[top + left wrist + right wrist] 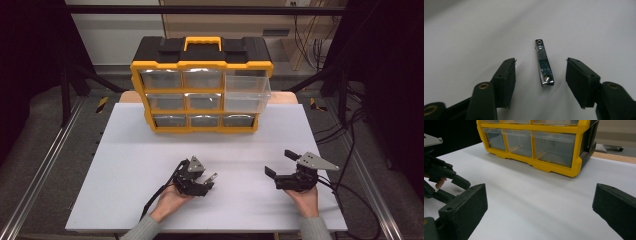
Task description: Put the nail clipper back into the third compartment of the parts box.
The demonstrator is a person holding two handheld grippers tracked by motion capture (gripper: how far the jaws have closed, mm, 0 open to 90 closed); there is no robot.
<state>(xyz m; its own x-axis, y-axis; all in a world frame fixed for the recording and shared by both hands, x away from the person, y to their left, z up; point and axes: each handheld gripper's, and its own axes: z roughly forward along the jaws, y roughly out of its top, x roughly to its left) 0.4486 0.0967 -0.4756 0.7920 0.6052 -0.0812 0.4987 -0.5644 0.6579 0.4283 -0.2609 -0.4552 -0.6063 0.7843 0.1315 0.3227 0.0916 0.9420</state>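
Observation:
A small metal nail clipper (544, 68) lies flat on the white board (135, 150). My left gripper (541, 61) is open, tilted down over the clipper, with one jaw on each side and neither touching it. In the high view the left gripper (210, 181) sits near the board's front centre. To its right, my right gripper (279, 162) is open and holds nothing. The right gripper (540, 187) faces a yellow and black drawer organizer (541, 128). The left gripper (446, 173) is also at the left edge of the right gripper view.
The organizer (200, 65) stands at the back of the board, with several clear drawers and a yellow handle. Its top right drawer (247, 92) is pulled out and looks empty. Metal rails run along both sides of the table, and cables trail at the right.

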